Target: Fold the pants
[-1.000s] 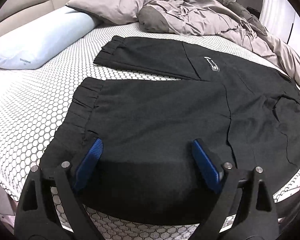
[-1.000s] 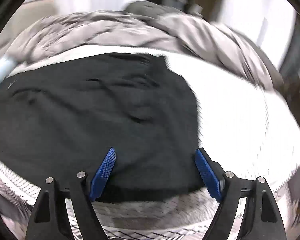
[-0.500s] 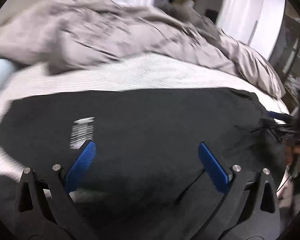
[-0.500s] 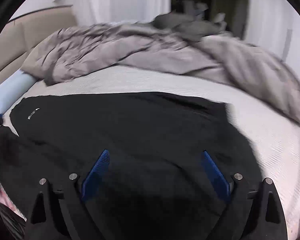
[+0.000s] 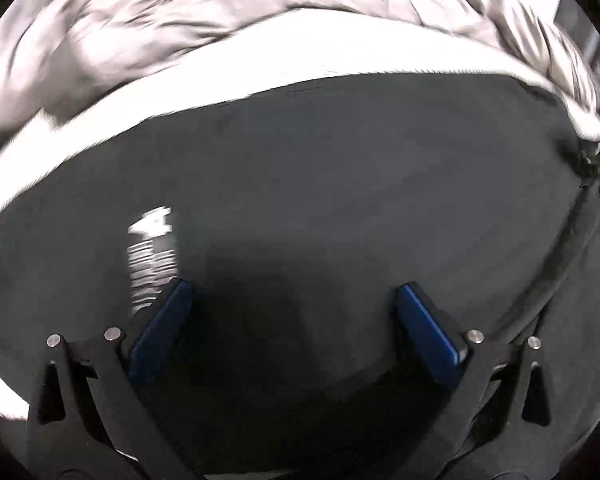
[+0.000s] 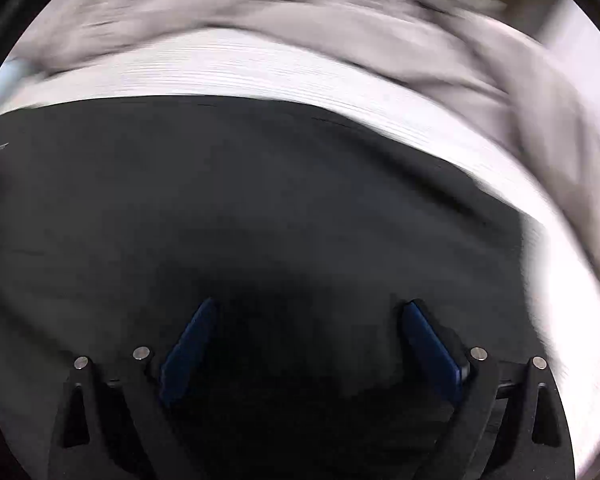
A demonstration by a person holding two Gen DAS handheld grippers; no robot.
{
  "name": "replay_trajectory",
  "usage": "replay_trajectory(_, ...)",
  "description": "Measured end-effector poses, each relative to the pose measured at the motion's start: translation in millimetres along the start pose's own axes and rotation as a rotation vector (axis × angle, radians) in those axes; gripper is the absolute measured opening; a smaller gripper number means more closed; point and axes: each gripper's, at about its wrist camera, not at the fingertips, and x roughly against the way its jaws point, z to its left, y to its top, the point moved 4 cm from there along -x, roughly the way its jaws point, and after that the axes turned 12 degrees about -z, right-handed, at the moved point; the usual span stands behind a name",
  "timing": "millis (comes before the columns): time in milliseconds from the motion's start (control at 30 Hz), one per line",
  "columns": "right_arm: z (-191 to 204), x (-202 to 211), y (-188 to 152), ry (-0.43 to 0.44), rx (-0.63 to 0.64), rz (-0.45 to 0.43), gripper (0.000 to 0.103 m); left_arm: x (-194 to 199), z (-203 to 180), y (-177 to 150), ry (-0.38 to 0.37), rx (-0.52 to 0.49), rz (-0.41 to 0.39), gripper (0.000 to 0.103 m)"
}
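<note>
Black pants [image 5: 300, 184] lie spread flat on the white mattress [image 5: 300, 52] and fill most of both blurred views. A smeared white logo [image 5: 152, 256] shows on the fabric just beyond my left gripper's left finger. My left gripper [image 5: 292, 286] hovers low over the pants, jaws wide open, with only flat cloth below the blue pads. In the right wrist view the pants [image 6: 260, 184] run under my right gripper [image 6: 310, 303], whose jaws are opening. Nothing is pinched between its pads.
A rumpled grey duvet [image 5: 140, 8] is heaped along the far side of the mattress, and it also shows as a duvet [image 6: 340, 12] in the right wrist view. A pale blue pillow [image 6: 4, 76] peeks in at the far left. Bare mattress [image 6: 560, 264] lies right of the pants.
Both grippers swept sideways across the pants and came closer to the cloth. Both jaws spread wider. The left view moved from the cuffs to the logo area.
</note>
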Motion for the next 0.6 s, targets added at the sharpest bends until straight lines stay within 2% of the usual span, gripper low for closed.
replay_trajectory(33,-20.5,-2.4,-6.1,0.015,-0.064,0.015,0.097,4.4,4.2,0.2,0.008,0.005,-0.008,0.102)
replay_trajectory(67,-36.4,-1.9,-9.2,-0.023,-0.104,0.030,0.098,10.6,4.4,3.2,0.024,0.008,-0.021,0.097)
replay_trajectory(133,-42.3,11.4,-4.2,-0.036,-0.122,-0.002,0.097,18.8,-5.0,12.3,0.029,0.005,-0.057,0.096)
replay_trajectory(167,-38.5,20.4,0.8,-0.029,-0.122,-0.032,0.097,22.9,-17.1,23.0,0.008,0.011,-0.098,0.096)
replay_trajectory(267,0.3,45.9,29.8,0.010,-0.040,-0.126,0.097,11.4,-58.5,53.7,-0.100,-0.007,-0.143,0.096)
replay_trajectory(300,23.1,50.2,44.2,0.079,-0.025,-0.159,0.097,2.1,-71.4,63.1,-0.128,-0.018,-0.146,0.096)
replay_trajectory(333,43.0,46.8,54.0,0.146,-0.016,-0.158,0.098,-12.4,-85.3,73.1,-0.157,-0.028,-0.139,0.096)
replay_trajectory(400,81.3,28.9,68.0,0.216,0.025,-0.131,0.098,-49.4,-111.0,87.3,-0.190,-0.036,-0.075,0.096)
replay_trajectory(433,103.6,14.9,74.1,0.264,0.040,-0.105,0.098,-64.7,-116.5,90.4,-0.200,-0.040,-0.038,0.095)
replay_trajectory(467,116.0,4.7,77.9,0.299,0.042,-0.081,0.098,-84.8,-121.6,88.8,-0.181,-0.051,0.026,0.095)
replay_trajectory(500,135.1,-13.5,79.2,0.330,0.068,-0.038,0.098,-97.3,-123.3,87.6,-0.150,-0.076,0.051,0.094)
replay_trajectory(567,145.5,-28.9,74.3,0.264,0.173,-0.017,0.099,-101.1,-106.9,85.1,-0.128,-0.085,0.019,0.094)
replay_trajectory(600,137.0,-31.8,71.6,0.278,0.177,-0.033,0.099,-95.9,-91.3,82.4,-0.119,-0.068,0.007,0.094)
